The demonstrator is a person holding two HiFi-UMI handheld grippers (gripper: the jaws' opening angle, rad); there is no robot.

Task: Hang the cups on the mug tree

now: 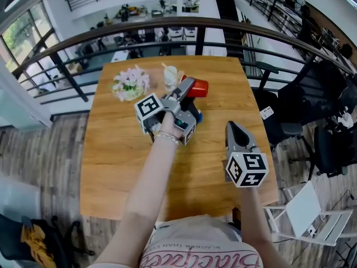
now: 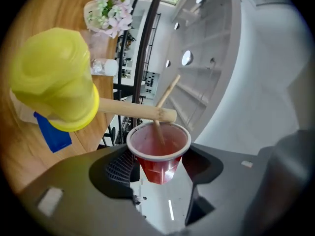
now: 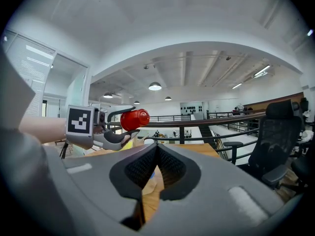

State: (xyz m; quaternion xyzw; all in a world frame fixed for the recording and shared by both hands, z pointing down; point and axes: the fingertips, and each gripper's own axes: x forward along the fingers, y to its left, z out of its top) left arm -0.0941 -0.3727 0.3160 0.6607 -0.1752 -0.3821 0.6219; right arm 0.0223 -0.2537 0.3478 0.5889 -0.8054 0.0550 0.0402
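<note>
- Head view: the left gripper [image 1: 188, 89] is over the wooden table [image 1: 122, 172], its jaws clamped on the red cup [image 1: 199, 87].
- A pot of pink flowers [image 1: 130, 84] stands well to the left of the red cup, with a pale glass [image 1: 170, 77] between the two.
- A blue object [image 1: 198, 116] sits just below the red cup, half hidden by the gripper body.
- The right gripper [image 1: 230, 125] is low and to the right of the red cup, well apart from it. Its jaws are pressed together with nothing in them.
- Left gripper view: the left gripper [image 2: 158, 170] grips the red cup [image 2: 160, 154] by its sides, the open mouth facing the camera.
- A thick wooden peg [image 2: 138, 111] of the mug tree lies across just above the red cup's rim. A thinner peg [image 2: 168, 88] slants down to the mouth and its lower end shows inside the rim.
- A yellow cup [image 2: 54, 77] hangs on the thick peg to the left of the red cup, with the blue object [image 2: 51, 134] under it.
- The flowers [image 2: 107, 9] and the glass [image 2: 104, 67] are further off, up and left.
- Right gripper view: the right gripper [image 3: 156, 156] is clenched and empty, with only tabletop [image 3: 147, 188] showing past the pads.
- Up and left, the left gripper [image 3: 129, 128] holds the red cup [image 3: 135, 119] lying sideways, at about the level of the railing [image 3: 216, 122] behind it.
</note>
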